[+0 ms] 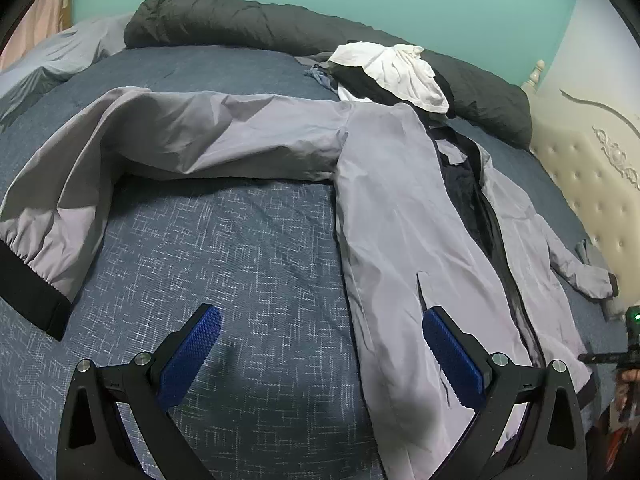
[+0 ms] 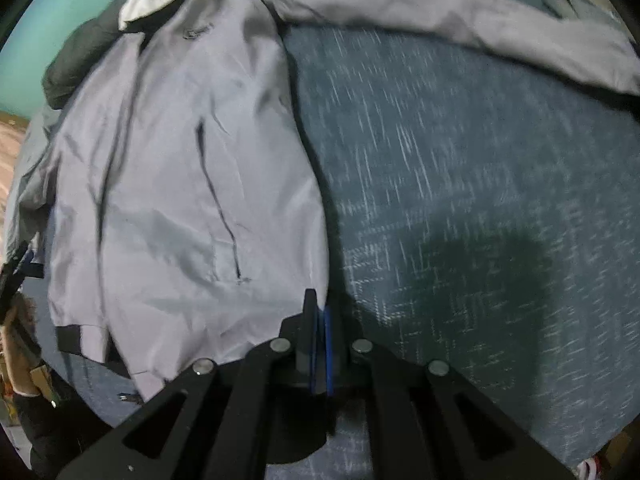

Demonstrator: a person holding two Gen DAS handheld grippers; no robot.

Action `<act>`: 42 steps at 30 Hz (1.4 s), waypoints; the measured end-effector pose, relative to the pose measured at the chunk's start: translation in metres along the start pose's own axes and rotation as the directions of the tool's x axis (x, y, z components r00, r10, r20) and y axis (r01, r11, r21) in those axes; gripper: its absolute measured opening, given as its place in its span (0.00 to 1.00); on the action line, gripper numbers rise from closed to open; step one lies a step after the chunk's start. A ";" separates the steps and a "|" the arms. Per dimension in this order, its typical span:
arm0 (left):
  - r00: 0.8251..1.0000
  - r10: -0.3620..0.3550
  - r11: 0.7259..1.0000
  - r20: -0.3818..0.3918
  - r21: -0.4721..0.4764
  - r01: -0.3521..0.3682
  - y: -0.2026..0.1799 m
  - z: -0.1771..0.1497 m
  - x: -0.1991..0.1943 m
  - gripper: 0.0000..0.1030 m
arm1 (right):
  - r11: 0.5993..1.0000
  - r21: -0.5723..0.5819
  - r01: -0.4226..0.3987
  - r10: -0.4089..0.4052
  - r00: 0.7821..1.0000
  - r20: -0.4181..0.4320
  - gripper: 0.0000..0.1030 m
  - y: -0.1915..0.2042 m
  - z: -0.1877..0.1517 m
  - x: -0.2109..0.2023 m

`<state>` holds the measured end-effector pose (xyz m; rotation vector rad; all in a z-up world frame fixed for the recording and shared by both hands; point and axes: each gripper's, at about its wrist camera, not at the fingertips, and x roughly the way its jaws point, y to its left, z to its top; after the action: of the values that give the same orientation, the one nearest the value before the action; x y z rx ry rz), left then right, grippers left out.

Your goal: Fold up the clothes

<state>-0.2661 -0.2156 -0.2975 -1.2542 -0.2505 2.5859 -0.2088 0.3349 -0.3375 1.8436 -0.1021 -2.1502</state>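
here the right tool [image 2: 320,312] is pressed together at the jacket [image 2: 180,184] edge; whether it pinches cloth is unclear, so it should lift slowly; the left tool [image 1: 320,356] is spread.

1 grey jacket [image 1: 400,208]; 1 white garment [image 1: 396,70]; 1 dark duvet [image 1: 240,20]; 2 grippers [image 1: 320,356].

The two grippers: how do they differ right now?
The left gripper has its blue pads spread wide apart over the bedspread; the right gripper has its pads pressed together at the grey jacket's side edge. Both are black with blue pads and point down at the bed.
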 end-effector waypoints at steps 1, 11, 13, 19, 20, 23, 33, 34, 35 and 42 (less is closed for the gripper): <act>1.000 0.001 1.000 -0.001 0.000 -0.001 0.000 -0.001 0.000 1.00 | 1.000 0.004 0.001 -0.001 1.000 -0.005 0.02 0.000 0.001 0.003; 1.000 -0.001 1.000 -0.005 0.000 0.001 0.001 0.000 0.002 1.00 | 0.989 -0.134 0.055 -0.036 0.989 0.143 0.20 0.068 0.023 -0.043; 1.000 0.000 1.000 -0.005 0.002 0.000 0.000 0.000 0.003 1.00 | 0.981 -0.196 -0.013 0.040 0.990 0.138 0.21 0.093 0.027 -0.043; 1.000 0.000 1.000 -0.004 0.002 0.000 0.001 -0.001 0.001 1.00 | 0.930 -0.358 -0.086 0.121 0.990 0.078 0.21 0.177 0.031 -0.008; 1.000 0.000 1.000 -0.004 0.002 0.000 0.001 -0.001 0.001 1.00 | 0.926 -0.368 -0.091 0.124 0.990 0.069 0.21 0.185 0.034 0.001; 1.000 -0.003 1.000 -0.007 0.002 0.003 0.001 -0.002 0.002 1.00 | 0.917 -0.389 -0.088 0.111 0.993 0.038 0.21 0.204 0.040 0.027; 1.000 -0.002 1.000 -0.011 -0.008 0.001 0.008 -0.002 0.004 1.00 | 0.892 -0.453 -0.009 0.006 1.000 -0.008 0.07 0.239 0.054 0.081; 1.000 -0.001 1.000 -0.012 -0.009 0.001 0.009 -0.003 0.005 1.00 | 0.892 -0.453 -0.006 0.002 1.000 -0.008 0.06 0.240 0.055 0.083; 1.000 -0.001 1.000 -0.013 -0.011 0.001 0.010 -0.003 0.005 1.00 | 0.892 -0.453 -0.002 -0.001 1.000 -0.007 0.04 0.242 0.057 0.086; 1.000 0.002 1.000 -0.013 -0.013 -0.002 0.012 -0.003 0.005 1.00 | 0.920 -0.389 0.058 -0.029 0.996 0.081 0.02 0.247 0.083 0.081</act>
<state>-0.2684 -0.2253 -0.3061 -1.2764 -0.2632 2.5810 -0.2548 0.0660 -0.3387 1.5494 0.3340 -2.0807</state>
